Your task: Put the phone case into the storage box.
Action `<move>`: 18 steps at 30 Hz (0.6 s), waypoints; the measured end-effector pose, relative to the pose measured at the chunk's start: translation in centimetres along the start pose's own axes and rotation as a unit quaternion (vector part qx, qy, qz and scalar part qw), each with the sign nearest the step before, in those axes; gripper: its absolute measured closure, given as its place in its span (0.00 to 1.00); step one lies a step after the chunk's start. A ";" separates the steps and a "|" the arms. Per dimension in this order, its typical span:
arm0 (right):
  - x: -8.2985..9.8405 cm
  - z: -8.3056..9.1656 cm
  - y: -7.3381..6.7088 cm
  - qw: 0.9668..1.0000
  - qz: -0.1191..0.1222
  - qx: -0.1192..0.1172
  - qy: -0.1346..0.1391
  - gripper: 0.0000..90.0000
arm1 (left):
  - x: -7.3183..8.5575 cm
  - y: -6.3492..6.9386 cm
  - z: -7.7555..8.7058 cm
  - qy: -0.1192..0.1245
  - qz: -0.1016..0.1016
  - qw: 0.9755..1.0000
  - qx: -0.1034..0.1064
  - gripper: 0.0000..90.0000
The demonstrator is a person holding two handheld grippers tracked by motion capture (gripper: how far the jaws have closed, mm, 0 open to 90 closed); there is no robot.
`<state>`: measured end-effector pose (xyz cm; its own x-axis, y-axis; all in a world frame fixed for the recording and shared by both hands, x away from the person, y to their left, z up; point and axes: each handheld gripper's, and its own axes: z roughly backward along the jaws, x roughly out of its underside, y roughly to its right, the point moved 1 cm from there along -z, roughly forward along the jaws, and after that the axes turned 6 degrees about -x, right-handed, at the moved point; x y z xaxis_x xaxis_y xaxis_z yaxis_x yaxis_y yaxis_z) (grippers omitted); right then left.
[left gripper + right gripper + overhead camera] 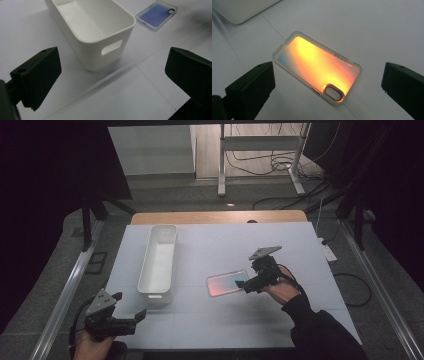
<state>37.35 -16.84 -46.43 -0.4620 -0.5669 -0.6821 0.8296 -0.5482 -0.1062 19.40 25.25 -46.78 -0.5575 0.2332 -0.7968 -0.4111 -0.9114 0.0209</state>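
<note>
I am working over the white bench (300,245), and it is lying bare under both pairs of my jaws, which leaves me room to come down flat.

The white bin (159,262) is standing ahead of my left gripper (136,316), its near end with the handle slot turned towards those jaws; I judge it is waiting there as the drop-off. I am holding the left jaws wide apart and gripping nothing, parked low at the bench's near edge so they are staying out of the way.

The phone case (318,67) is lying flat on the bench, just ahead of and between my right jaws, hollow side up, with its camera cut-out at the end nearest them. It is sitting apart from the bin, beyond the left jaws and to their right. I am holding my right gripper (248,286) over the case's near end with the jaws spread wide and nothing in them, not yet touching it, presumably so they can straddle its width.
</note>
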 end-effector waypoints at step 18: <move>-1.5 -1.8 0.0 1.000 -0.002 -0.003 -0.006 0.00 | 0.0 0.0 0.0 0.000 0.001 1.000 0.001 0.02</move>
<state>38.60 -14.92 -46.72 -0.4685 -0.5729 -0.6725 0.8298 -0.5467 -0.1124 19.42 25.27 -46.79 -0.5586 0.2316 -0.7964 -0.4114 -0.9111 0.0236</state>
